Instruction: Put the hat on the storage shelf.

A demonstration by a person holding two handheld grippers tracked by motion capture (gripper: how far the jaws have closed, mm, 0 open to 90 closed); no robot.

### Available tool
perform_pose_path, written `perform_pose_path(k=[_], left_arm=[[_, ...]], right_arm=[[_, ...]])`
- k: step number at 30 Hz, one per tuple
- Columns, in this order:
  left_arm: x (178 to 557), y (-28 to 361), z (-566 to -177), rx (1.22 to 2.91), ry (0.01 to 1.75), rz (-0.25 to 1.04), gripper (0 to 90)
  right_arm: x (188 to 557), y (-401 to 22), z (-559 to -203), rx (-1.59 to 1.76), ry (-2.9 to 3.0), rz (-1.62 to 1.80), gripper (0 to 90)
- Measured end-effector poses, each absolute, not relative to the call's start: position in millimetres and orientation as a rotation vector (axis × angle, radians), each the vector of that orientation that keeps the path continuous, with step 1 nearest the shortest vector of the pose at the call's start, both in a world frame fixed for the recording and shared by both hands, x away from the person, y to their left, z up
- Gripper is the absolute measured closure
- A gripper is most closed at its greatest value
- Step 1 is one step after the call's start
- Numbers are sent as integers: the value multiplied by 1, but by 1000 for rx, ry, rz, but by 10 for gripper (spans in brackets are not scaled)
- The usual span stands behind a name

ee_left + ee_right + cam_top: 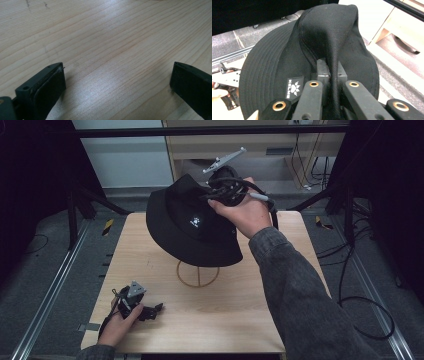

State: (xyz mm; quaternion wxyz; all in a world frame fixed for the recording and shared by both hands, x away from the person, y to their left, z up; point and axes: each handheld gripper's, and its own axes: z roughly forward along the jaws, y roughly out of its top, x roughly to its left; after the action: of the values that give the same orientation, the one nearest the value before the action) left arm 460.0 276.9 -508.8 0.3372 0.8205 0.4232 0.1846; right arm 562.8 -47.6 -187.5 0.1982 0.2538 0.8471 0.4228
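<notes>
1. The right tongs were clamped on a pinched fold of the black bucket hat, holding it above the wire stand on the desk.
2. The left tongs rested open and empty near the desk's front corner.
3. The hat looked light, soft and floppy; the crown fold seemed a sound hold, and the brim would likely sag.

Right gripper raised, jaws pinched tight; left gripper low, jaws wide apart
</notes>
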Motion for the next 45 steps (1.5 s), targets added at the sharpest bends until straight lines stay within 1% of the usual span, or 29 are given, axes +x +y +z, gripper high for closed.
perform_pose_path(k=[21,45], left_arm=[[460,277,-509,2138,1103,481,0],[460,277,-509,2138,1103,481,0]], right_arm=[[568,-32,-198,701,2402,1166,877],[568,-21,-203,680,2433,1152,872]])
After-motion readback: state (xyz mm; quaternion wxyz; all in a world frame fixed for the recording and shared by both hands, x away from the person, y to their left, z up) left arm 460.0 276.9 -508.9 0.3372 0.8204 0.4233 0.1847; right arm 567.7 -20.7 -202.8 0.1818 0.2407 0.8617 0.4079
